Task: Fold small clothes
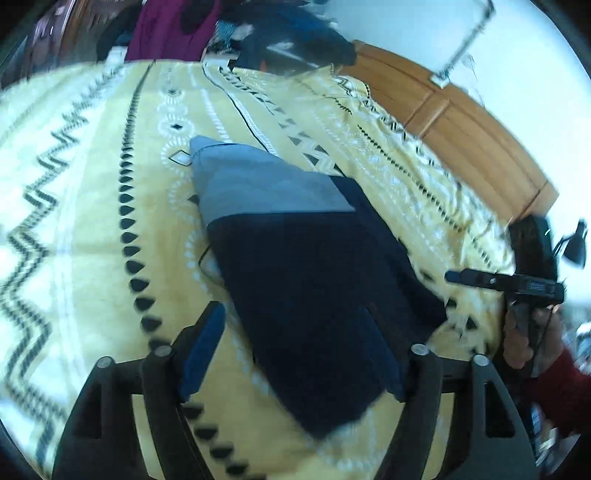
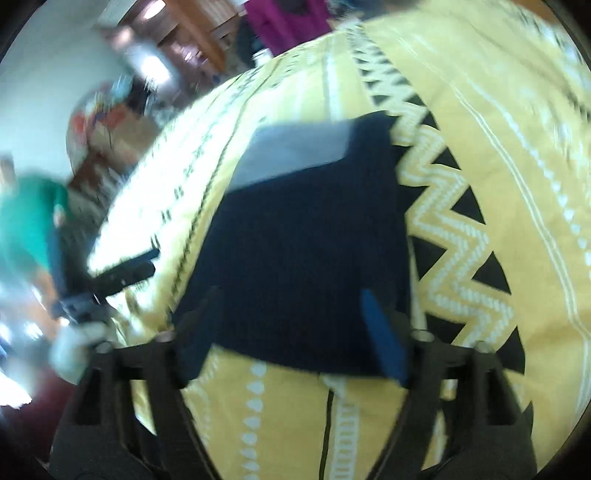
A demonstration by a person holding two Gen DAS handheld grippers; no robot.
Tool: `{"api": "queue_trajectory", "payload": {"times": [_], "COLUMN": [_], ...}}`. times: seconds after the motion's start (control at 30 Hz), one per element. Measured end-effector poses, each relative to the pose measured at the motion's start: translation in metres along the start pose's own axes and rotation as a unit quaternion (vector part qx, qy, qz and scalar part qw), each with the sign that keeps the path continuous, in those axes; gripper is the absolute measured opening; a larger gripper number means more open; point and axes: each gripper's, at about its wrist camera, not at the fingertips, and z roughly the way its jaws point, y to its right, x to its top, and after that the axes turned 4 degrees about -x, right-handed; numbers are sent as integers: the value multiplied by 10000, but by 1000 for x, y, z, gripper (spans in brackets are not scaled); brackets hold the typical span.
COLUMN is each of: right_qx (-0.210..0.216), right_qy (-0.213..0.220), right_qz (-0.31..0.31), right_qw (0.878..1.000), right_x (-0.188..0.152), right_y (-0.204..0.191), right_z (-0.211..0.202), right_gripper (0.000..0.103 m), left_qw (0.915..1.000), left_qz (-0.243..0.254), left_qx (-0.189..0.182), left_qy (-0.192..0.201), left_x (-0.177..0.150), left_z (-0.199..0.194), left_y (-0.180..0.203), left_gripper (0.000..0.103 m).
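Lying folded on the yellow patterned bedspread, the soft navy-and-grey cloth garment looks limp and light; both spread, empty grippers hover near its closest edge, best pinched at corners.

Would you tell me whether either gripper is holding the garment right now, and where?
Nothing is held: the left gripper and right gripper are both open above the folded navy garment.

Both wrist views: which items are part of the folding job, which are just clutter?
Job:
- folded navy and grey garment, lying flat on the bedspread
- left gripper, jaws open
- right gripper, jaws open

Clutter:
- yellow patterned bedspread, work surface only
- wooden headboard
- magenta cloth beyond the bed
- black desk lamp
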Motion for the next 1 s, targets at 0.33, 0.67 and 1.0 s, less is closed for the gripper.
{"api": "queue_trajectory", "payload": {"times": [0.33,0.67,1.0], "right_qx": [-2124,-2049,-1921], "right_qy": [-595,-462,-409], "right_qz": [-1372,-673,-610], "right_qw": [9657,9754,9786], "right_x": [-107,-115,-105], "right_y": [-26,14,20], "right_z": [16,27,36], "right_gripper": [86,103,103], "left_qw": [9871,9685,9650], "left_qz": [-429,-379,-722], "left_qx": [1459,2248,2429], "left_qy": [-490,-1000,-676], "left_x": [-88,-109,-99], "left_z": [-10,26,32], "left_y": [12,9,3], "left_gripper": [89,103,103]}}
